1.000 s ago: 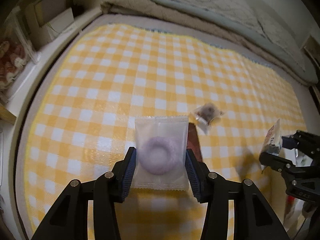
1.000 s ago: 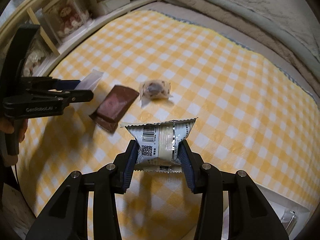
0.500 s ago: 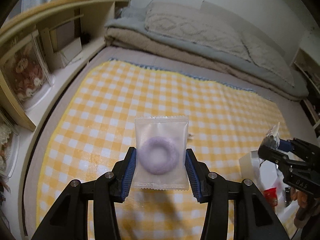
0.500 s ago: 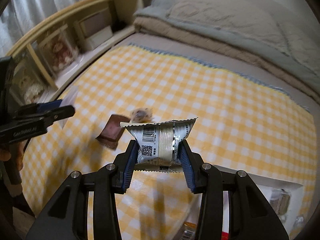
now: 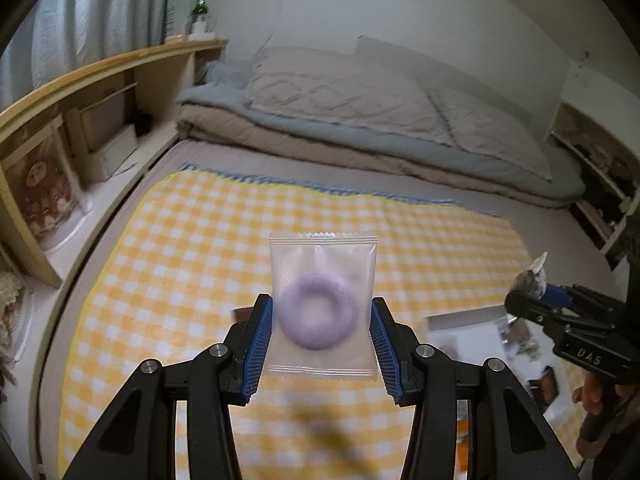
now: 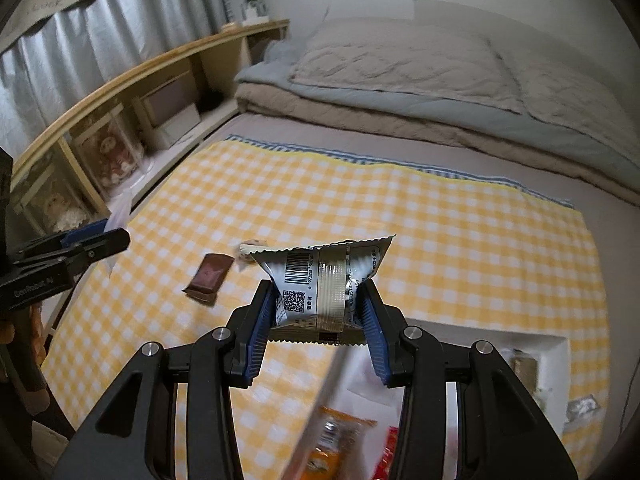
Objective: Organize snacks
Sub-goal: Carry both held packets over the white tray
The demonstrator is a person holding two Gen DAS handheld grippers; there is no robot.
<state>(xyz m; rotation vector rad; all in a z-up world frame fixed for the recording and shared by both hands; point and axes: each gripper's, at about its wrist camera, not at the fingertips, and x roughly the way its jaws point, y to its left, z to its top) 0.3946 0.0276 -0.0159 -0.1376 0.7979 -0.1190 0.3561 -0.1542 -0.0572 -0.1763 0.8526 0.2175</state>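
Pinching frosted square pouch, purple ring inside; crinkled foil packet.

Choc bar on cloth, left of box

Both views ride on hand-held grippers above a bed, each looking forward and downward along its own two fingers, with whatever sits between the pads very near the lens. The left wrist camera faces the yellow checked cloth with the folded bedding beyond, and catches the right gripper at its right edge. The right wrist camera looks over the same cloth, bedding and wooden shelf from further right, with the left gripper at its left edge.
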